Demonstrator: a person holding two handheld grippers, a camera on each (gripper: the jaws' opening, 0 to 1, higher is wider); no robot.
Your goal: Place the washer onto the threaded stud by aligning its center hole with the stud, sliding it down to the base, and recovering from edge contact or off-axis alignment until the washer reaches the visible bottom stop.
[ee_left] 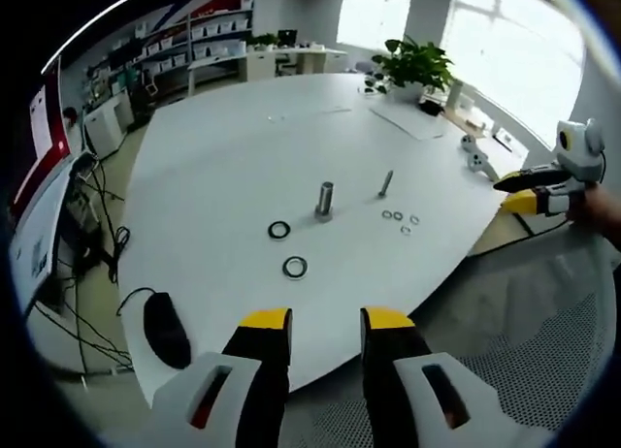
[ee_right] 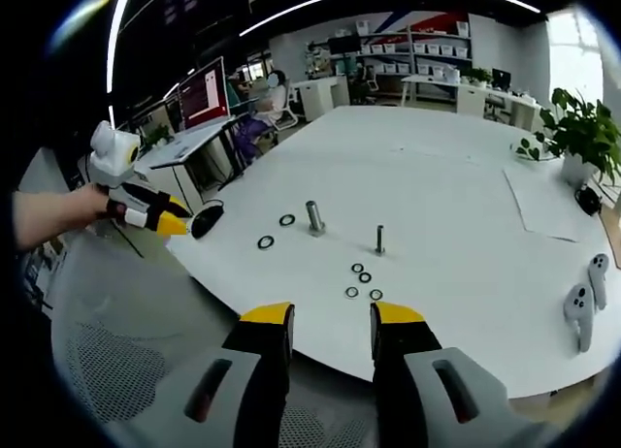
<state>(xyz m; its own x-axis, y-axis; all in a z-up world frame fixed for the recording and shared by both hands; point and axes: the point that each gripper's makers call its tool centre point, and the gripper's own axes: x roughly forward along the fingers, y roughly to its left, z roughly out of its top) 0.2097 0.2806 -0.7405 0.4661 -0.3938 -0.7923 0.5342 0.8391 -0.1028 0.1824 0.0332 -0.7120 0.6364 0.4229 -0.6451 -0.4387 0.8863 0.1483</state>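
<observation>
On the white table a thick threaded stud stands upright, with a thinner stud to its right. Two dark washers lie flat in front of the thick stud, and several small washers lie near the thin one. My left gripper is open and empty, held off the table's near edge. In the right gripper view my right gripper is open and empty too, short of the table, facing the thick stud, thin stud and small washers.
A black mouse sits near the table's edge. Two white controllers, a paper sheet and a potted plant occupy the far side. A mesh chair is under both grippers. Desks and shelves stand beyond the table.
</observation>
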